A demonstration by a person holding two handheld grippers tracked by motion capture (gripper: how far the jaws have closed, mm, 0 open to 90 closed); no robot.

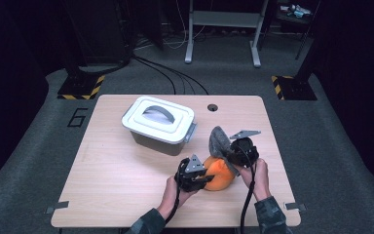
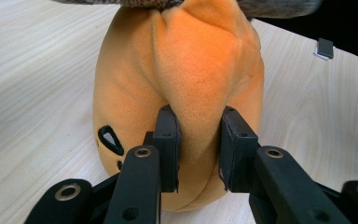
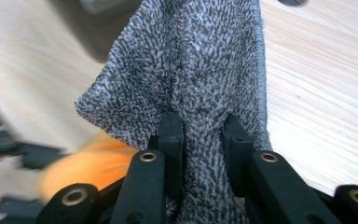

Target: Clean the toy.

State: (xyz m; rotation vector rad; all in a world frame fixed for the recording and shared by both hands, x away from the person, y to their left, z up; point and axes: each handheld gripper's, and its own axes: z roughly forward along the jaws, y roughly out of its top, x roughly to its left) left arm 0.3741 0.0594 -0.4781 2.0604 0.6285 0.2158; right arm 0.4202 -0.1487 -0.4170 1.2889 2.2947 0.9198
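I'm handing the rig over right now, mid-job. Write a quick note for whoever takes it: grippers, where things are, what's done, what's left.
Left gripper: shut on a pinched fold of the orange plush toy, which rests on the table near the front edge.
Right gripper: shut on the grey towel, held up beside and above the toy.
Grey lidded box: behind them, lid on, untouched.
Done: both items gripped.
Left: probably wiping or covering the toy with the towel; the box is unopened if it's needed.
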